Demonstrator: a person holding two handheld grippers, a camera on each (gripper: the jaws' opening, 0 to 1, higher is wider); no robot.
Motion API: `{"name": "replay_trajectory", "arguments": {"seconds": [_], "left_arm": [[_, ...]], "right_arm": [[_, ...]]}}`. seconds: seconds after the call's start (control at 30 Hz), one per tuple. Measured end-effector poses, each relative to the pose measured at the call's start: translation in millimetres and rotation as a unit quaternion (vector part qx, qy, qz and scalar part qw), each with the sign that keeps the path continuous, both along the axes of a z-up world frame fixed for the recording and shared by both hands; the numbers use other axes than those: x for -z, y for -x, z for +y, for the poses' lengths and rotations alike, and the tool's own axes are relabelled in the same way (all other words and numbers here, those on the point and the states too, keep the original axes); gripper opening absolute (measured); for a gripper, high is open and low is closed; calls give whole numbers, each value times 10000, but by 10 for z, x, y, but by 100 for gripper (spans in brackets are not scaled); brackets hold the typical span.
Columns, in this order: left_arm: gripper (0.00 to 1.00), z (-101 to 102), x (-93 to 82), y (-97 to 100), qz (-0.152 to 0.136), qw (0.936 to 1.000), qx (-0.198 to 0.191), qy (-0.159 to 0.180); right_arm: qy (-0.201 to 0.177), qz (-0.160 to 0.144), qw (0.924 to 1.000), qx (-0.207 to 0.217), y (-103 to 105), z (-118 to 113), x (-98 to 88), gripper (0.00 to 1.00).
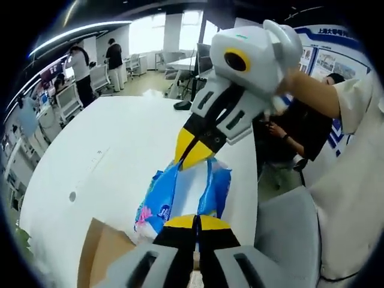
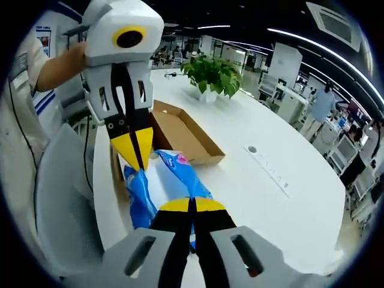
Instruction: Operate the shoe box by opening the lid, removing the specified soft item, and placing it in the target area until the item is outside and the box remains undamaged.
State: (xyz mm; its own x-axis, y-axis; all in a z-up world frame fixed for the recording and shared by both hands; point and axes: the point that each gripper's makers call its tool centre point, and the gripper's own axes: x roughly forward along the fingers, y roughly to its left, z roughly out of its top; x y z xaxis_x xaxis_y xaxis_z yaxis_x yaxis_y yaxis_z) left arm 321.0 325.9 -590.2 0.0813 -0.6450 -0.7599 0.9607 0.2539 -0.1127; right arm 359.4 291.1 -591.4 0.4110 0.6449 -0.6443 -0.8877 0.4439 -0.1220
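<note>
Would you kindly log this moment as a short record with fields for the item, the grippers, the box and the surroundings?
item: blue soft pack, held over the white table
left gripper: shut on one end of the pack
right gripper: shut on the other end of the pack
box: brown cardboard box, open, lying on the table beyond the pack
nearby: potted plant on the table
background: office with people standing by desks

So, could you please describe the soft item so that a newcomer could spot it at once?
On the long white table, beside the open cardboard shoe box, is a blue plastic pack with white and pink print. It is the one crinkly, colourful thing, stretched between the left gripper and right gripper.
</note>
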Motion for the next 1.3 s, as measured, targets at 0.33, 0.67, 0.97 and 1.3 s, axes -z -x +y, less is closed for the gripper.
{"name": "replay_trajectory", "arguments": {"seconds": [0.33,0.67,0.97,1.3], "left_arm": [[0,-367,59,-82,-32,9997,203,88],[0,-689,106,-194,-49,9992,343,182],[0,-1016,211,-335,47,9986,470,251],[0,-1361,391,-420,312,9968,661,324]], "right_arm": [[178,-100,9998,47,-109,-370,29,0],[442,-199,9988,14,-250,-715,70,0],[754,-270,9968,-49,-390,-1028,185,0],[1110,-330,9932,-144,-535,-1341,374,0]]}}
